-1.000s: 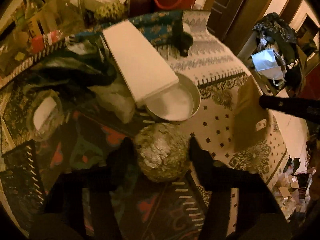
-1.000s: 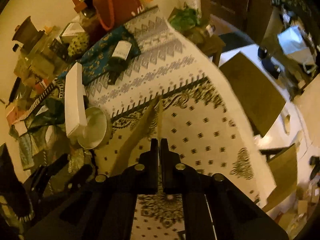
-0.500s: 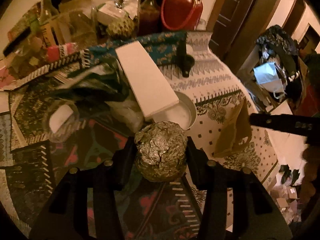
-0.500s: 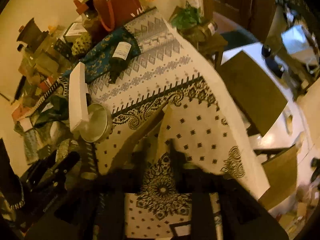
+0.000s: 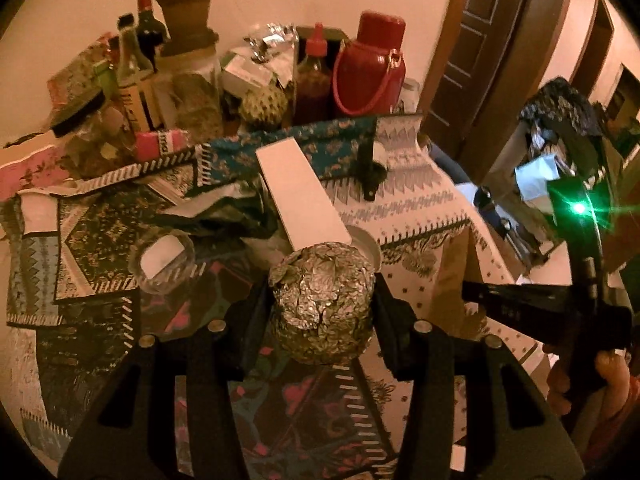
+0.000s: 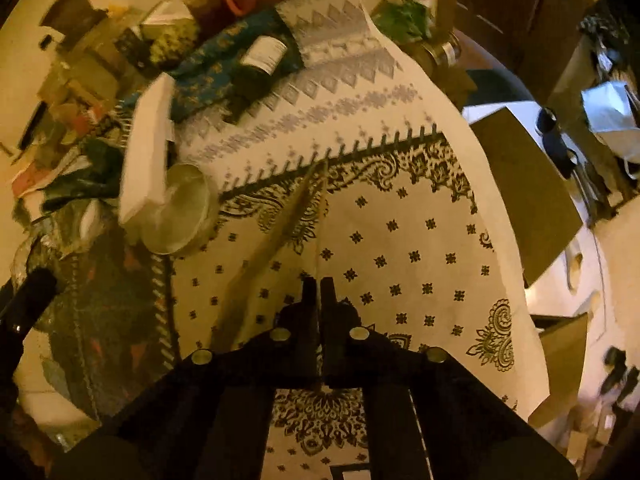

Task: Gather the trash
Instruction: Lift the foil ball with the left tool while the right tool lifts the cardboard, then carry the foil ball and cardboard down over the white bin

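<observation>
The left claw grips a crumpled ball of silver aluminium foil between its two black fingers, one pressed to each side of the ball, which sits raised in front of the patterned cloth of the tabletop. Just beyond the ball lies a long flat white box whose near end overlaps a round white bowl; to the left stands a clear glass dish holding a white card. At the far edge crowd a red flask with a loop handle, a red-capped sauce bottle, a dark wine bottle and a pink packet — its lettering too blurred to read. A dark bottle with a white label lies on its side on the teal cloth; the label text cannot be made out. The right claw is closed on the top edge of a brown paper bag, fingers nearly touching, above the white cloth with small dark flower motifs. In the left wrist view this bag hangs at the right — beside the foil ball, apart from it.
</observation>
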The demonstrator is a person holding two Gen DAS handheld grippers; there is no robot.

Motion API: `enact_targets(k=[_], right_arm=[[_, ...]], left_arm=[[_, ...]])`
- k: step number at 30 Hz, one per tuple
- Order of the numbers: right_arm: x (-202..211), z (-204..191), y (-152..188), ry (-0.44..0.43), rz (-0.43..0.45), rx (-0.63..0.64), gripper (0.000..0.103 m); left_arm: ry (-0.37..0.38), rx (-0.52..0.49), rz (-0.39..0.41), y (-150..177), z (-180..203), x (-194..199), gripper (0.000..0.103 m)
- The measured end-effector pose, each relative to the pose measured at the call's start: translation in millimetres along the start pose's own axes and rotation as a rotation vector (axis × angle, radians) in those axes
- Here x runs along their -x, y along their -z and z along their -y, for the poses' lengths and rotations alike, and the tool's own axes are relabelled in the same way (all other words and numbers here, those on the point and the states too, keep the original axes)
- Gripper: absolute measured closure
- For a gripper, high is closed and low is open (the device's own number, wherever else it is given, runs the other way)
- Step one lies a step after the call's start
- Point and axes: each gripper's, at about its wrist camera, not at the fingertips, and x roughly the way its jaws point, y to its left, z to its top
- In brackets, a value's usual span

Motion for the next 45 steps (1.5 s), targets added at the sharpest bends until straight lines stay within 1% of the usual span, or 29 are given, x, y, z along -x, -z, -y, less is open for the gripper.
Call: enact_targets(k=[2, 5, 9, 13, 18, 23, 25, 30, 34, 40, 45], right_arm=[[13.4, 2.8, -0.1, -0.02, 0.028, 0.008, 0.102], [43.5, 6.8, -0.5, -0.054, 0.092, 0.035, 0.102], [95.6, 9.6, 2.4, -0.114, 0.202, 0.097, 0.102], [144.3, 6.3, 11.1, -0.149, 0.305, 0.165, 0.102], [191.6, 2.9, 19.6, -0.181, 0.408, 0.224, 0.102], [228.0, -2.2, 36.8, -0.209, 0.496, 0.254, 0.102], [237.5, -4.3, 44.4, -0.224, 0.514, 0.256, 0.102], [258.2, -15.2, 73.1, -0.232, 0.558, 0.264, 0.102], [268.1, -24.0, 101.1, -0.224, 0.575, 0.257, 0.102], [282.5, -39.3, 160.9, -0.211, 0.59, 0.229, 0.102], [293.4, -48.2, 220.1, -0.188, 0.599, 0.197, 0.102]], left_arm=[[-0.006, 0.02, 0.025, -0.3, 4.4, 11.0, 0.055], [-0.023, 0.051, 0.074, 1.0, 14.8, 33.2, 0.055], [-0.053, 0.089, 0.15, 6.7, 33.1, 70.1, 0.055], [-0.079, 0.115, 0.219, 15.1, 50.7, 110.1, 0.055], [-0.1, 0.114, 0.301, 22.9, 70.5, 157.5, 0.055], [-0.098, 0.11, 0.37, 31.0, 79.5, 197.7, 0.055], [-0.092, 0.106, 0.395, 35.2, 80.8, 212.3, 0.055], [-0.07, 0.091, 0.437, 52.7, 79.0, 243.2, 0.055], [-0.055, 0.072, 0.458, 78.3, 74.7, 270.4, 0.055], [-0.027, 0.037, 0.465, 133.1, 62.3, 314.5, 0.055], [-0.008, 0.015, 0.456, 186.0, 54.7, 347.2, 0.055]])
